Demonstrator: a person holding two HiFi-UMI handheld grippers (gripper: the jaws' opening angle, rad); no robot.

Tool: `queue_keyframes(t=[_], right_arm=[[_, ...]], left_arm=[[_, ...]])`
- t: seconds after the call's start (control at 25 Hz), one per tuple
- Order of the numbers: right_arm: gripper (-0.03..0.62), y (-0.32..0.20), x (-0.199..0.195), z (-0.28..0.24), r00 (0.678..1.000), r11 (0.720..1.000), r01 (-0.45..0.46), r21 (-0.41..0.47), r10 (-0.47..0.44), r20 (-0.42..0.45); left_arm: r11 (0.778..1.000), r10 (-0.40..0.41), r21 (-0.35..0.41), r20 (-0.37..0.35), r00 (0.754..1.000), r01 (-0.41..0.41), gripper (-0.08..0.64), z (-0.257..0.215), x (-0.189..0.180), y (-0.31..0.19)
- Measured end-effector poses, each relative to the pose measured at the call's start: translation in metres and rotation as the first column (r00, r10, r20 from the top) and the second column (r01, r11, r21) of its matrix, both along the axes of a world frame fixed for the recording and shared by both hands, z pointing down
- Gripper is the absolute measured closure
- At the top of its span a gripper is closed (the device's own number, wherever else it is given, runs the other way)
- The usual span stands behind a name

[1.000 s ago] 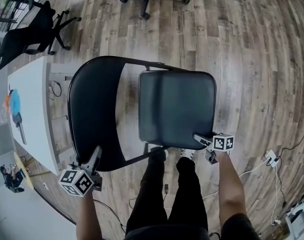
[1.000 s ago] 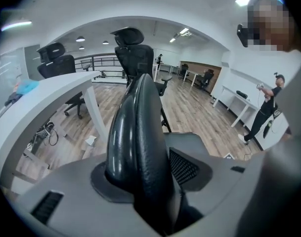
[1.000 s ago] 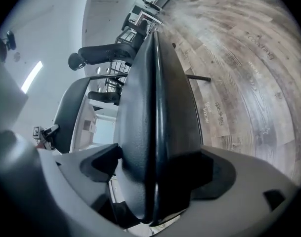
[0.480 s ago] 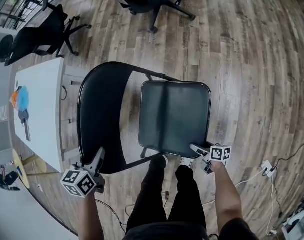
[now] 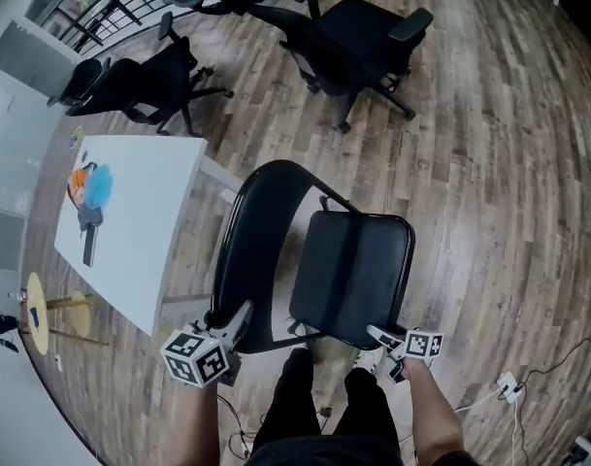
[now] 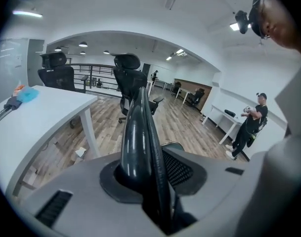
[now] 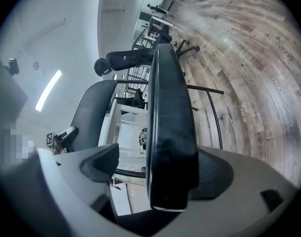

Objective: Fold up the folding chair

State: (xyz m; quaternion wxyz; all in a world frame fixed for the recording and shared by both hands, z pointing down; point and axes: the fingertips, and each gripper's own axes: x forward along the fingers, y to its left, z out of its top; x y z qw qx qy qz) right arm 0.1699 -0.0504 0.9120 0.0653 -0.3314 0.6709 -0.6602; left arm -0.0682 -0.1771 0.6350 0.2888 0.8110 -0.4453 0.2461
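Fingers (image 6: pixel 179 169) of the left gripper (image 5: pixel 239 311) are closing on the rim of the backrest (image 6: pixel 138 132), which stands edge-on between them with the pads against its sides, a hold that looks meant to steady the folding chair (image 5: pixel 314 250) while it collapses. The right gripper (image 5: pixel 377 336) works differently: its fingers stand apart around the front edge of the seat (image 7: pixel 172 132), the lower finger (image 7: pixel 217 177) bearing against the seat's underside and the upper one (image 7: pixel 98 163) clear of it with a gap showing, so the seat is carried from below, not pinched, which suits a panel that has to swing upward on its hinge. From the head view the seat appears tipped up at the front and drawn toward the backrest, suggesting the fold is under way but not finished. The chair stands on the wood floor (image 5: pixel 489 163) just in front of the person's feet, beside a white table (image 5: pixel 130 221), with black office chairs (image 5: pixel 353 37) well apart behind it, leaving room for the frame to close.
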Motion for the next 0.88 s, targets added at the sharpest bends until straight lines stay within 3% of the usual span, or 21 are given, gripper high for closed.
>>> queue_keyframes(t=[0.24, 0.4, 0.8, 0.88], right_arm=[[0.164, -0.02, -0.062, -0.073, 1.0, 0.999, 0.006, 0.035, -0.006, -0.005], [0.164, -0.042, -0.105, -0.122, 1.0, 0.998, 0.005, 0.056, -0.006, 0.015], [0.163, -0.085, -0.242, -0.217, 0.98, 0.98, 0.028, 0.196, -0.066, 0.189], [0.164, -0.091, -0.262, -0.222, 0.977, 0.984, 0.029, 0.176, -0.065, 0.204]], left_arm=[[0.999, 0.016, 0.044, 0.014, 1.0, -0.017, 0.446, -0.045, -0.014, 0.005], [0.999, -0.009, 0.041, -0.051, 0.999, 0.011, 0.468, -0.069, -0.027, -0.004], [1.0, -0.01, 0.028, -0.079, 0.997, 0.012, 0.465, -0.108, -0.076, -0.014], [1.0, -0.004, 0.023, -0.104, 0.995, 0.007, 0.457, -0.112, -0.084, -0.015]])
